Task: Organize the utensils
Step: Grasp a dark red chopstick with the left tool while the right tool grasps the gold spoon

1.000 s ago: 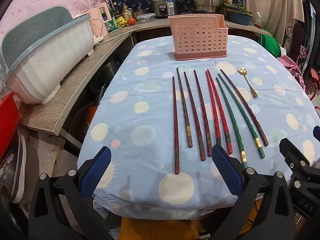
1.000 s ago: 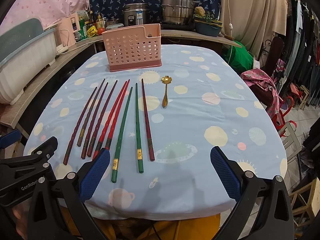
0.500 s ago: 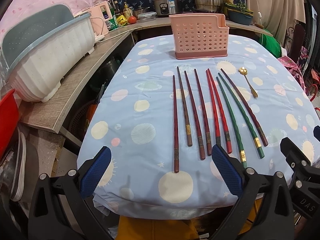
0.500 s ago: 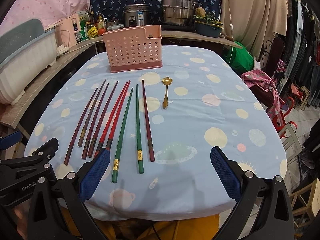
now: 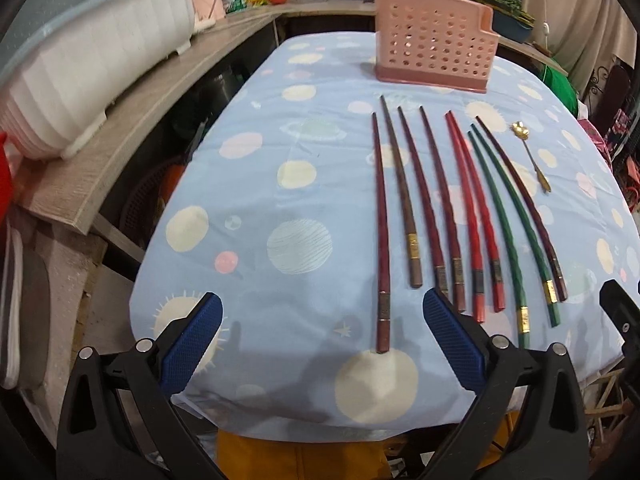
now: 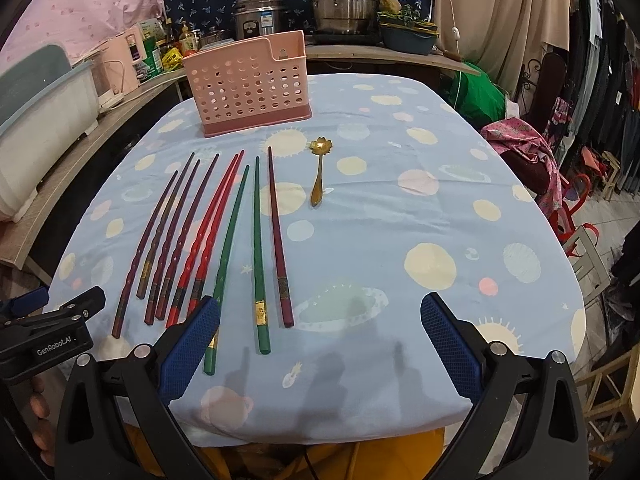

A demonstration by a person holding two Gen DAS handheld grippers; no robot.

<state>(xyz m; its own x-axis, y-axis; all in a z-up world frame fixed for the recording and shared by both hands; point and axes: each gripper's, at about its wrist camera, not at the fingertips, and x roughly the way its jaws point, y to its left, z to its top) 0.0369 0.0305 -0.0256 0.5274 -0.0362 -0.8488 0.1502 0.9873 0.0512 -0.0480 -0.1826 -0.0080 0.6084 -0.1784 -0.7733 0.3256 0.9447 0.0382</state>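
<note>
Nine chopsticks (image 6: 224,236) lie side by side on the tabletop (image 6: 400,240), thin tips pointing toward the far end and thick ends toward the near edge. From left to right in the left wrist view there are four dark maroon or brown sticks (image 5: 408,196), a pair of red chopsticks (image 5: 472,216), two green chopsticks (image 5: 508,232) and one more dark maroon stick (image 5: 528,212). The red pair touch at their tips. The leftmost maroon stick (image 5: 381,240) reaches closest to the near edge. Just to the right of the row lies a small gold spoon (image 6: 319,172) with a flower-shaped bowl, bowl end away from the near edge. Beyond the tips stands a pink perforated utensil basket (image 6: 248,88), upright, apart from the chopsticks.

The tabletop is covered by a light blue cloth printed with pale planets and suns.

The left gripper (image 5: 322,344) hovers over the near edge with its blue-padded fingers (image 5: 192,344) spread wide and nothing between them; the thick end of the leftmost stick lies in the gap below. The right gripper (image 6: 320,346) hangs over the near edge too, its fingers (image 6: 448,344) spread and empty, its left pad overlapping one green stick's thick end in view.

A wooden shelf (image 5: 132,136) on the left carries a white ribbed tub (image 5: 80,72). Steel pots (image 6: 344,4) stand behind the basket.
</note>
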